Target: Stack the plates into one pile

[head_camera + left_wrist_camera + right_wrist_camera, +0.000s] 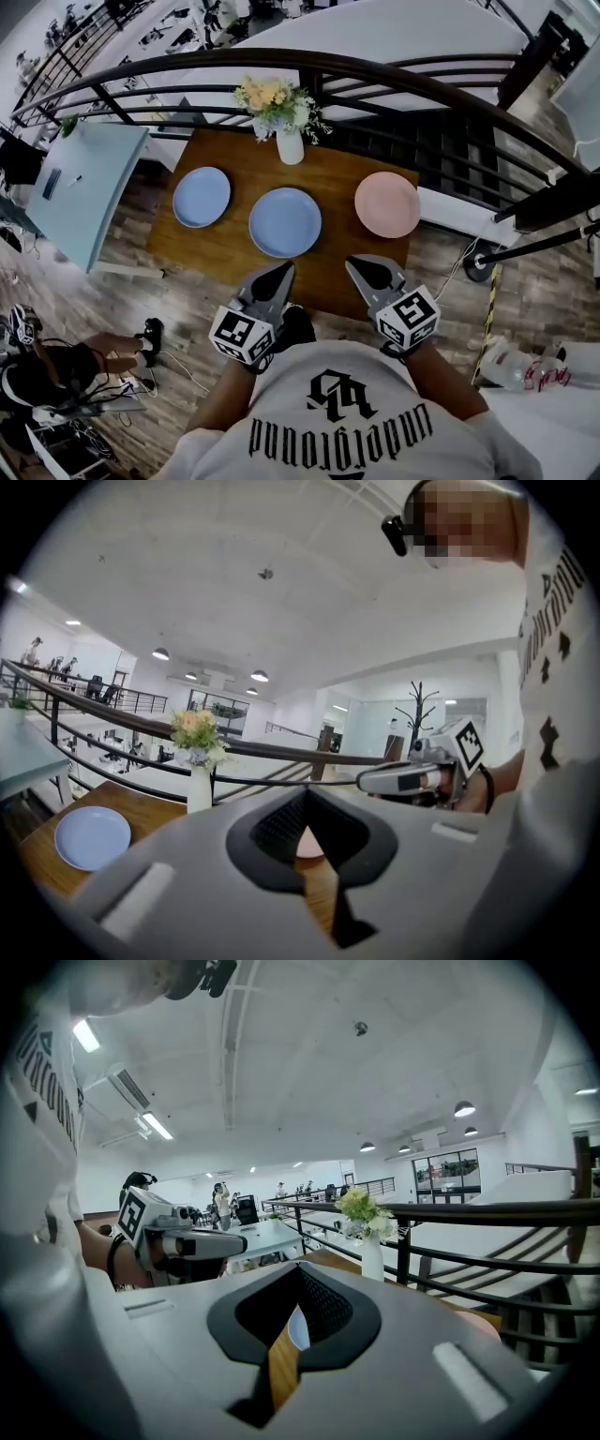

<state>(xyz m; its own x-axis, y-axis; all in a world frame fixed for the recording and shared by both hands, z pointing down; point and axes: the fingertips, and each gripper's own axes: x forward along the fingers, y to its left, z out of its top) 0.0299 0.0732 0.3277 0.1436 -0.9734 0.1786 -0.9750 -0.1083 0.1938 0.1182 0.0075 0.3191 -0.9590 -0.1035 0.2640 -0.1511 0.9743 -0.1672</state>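
Three plates lie apart on the wooden table [230,246]: a small blue plate [201,197] at the left, a larger blue plate [285,222] in the middle and a pink plate [387,204] at the right. My left gripper [284,269] hovers at the table's near edge, just in front of the middle plate, shut and empty. My right gripper [354,264] hangs beside it, below the pink plate, also shut and empty. In the left gripper view the small blue plate [92,836] shows at the left. In the right gripper view a sliver of blue plate [296,1328] shows between the jaws.
A white vase of flowers [289,141] stands at the table's far edge, behind the middle plate. A dark curved railing [394,80] runs behind the table, with stairs beyond. A pale blue table [80,183] is at the left. A person [56,370] crouches at the lower left.
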